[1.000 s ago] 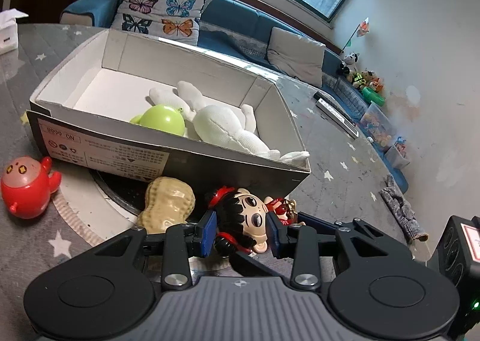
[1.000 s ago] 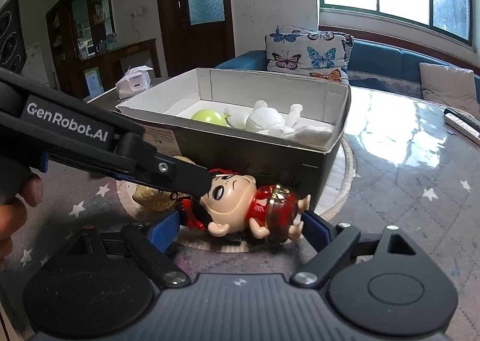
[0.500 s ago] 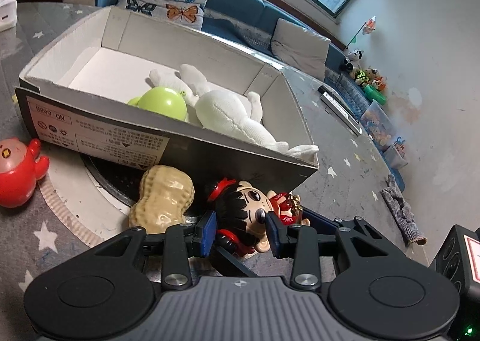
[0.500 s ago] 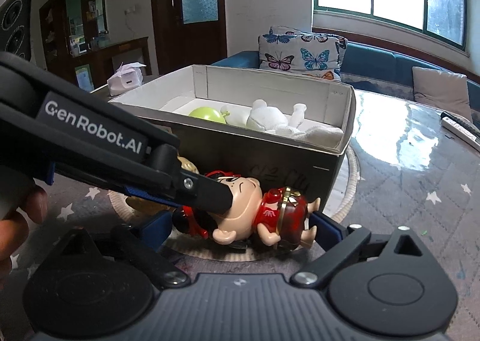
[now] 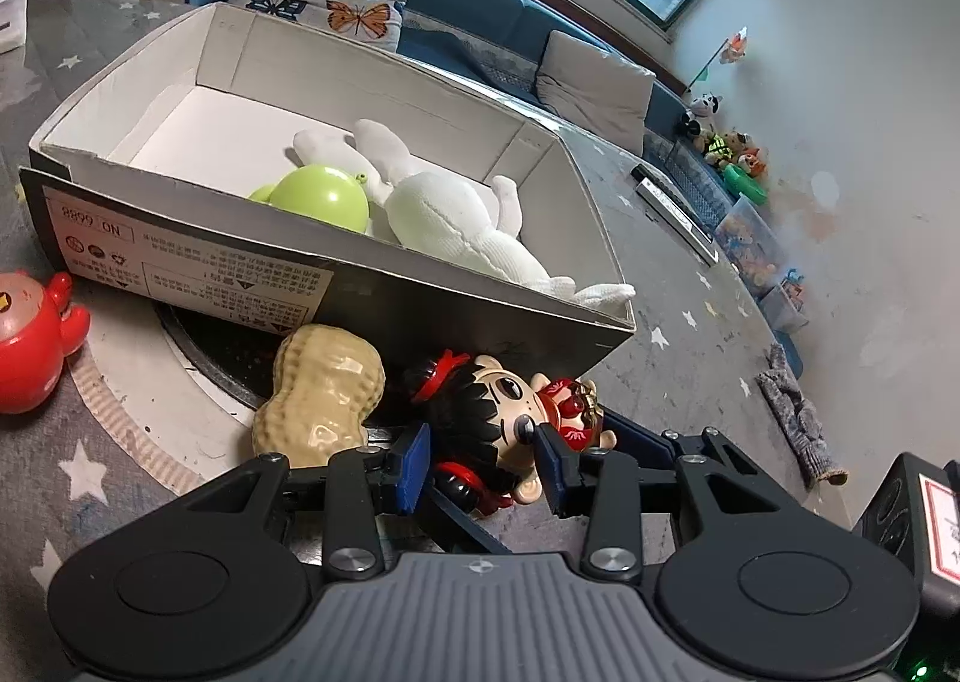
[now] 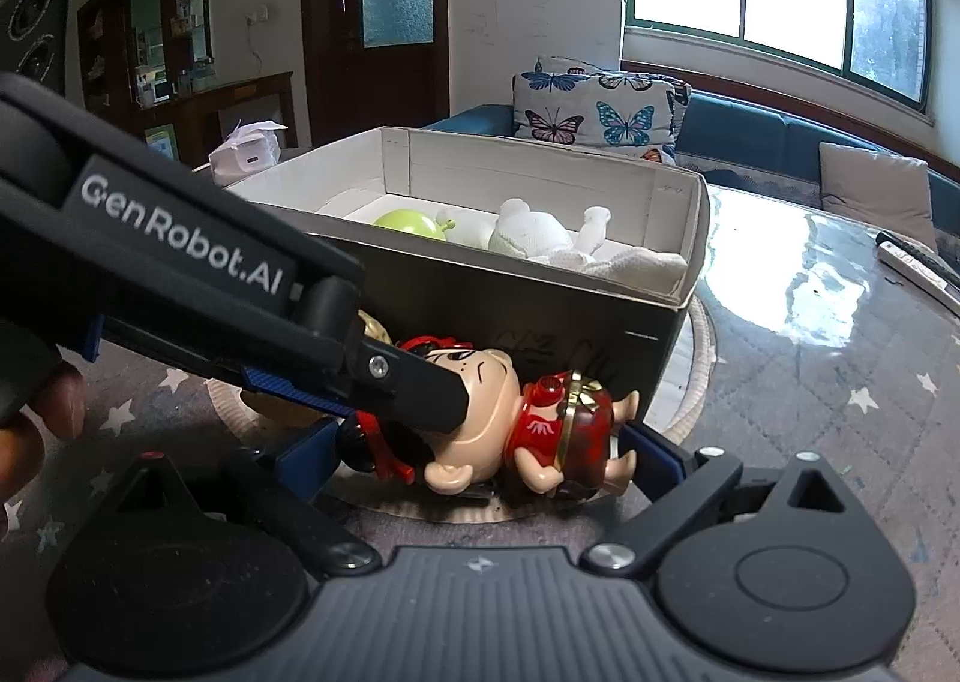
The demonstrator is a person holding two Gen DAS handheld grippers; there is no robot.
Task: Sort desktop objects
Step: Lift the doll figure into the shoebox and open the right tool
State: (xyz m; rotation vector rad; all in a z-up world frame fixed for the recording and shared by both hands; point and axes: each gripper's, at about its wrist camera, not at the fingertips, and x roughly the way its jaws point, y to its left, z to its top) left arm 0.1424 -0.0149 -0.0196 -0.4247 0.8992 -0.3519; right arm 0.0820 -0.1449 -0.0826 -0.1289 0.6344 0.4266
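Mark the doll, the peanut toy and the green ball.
doll [image 5: 501,409], left wrist view, on its face.
peanut toy [image 5: 321,391], left wrist view, on the middle of its shell.
green ball [image 5: 321,198], left wrist view, on its upper curve inside the box.

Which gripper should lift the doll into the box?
Left. The left gripper already has its pads against the doll head; the right gripper only straddles it, wide open. The box is just beyond.
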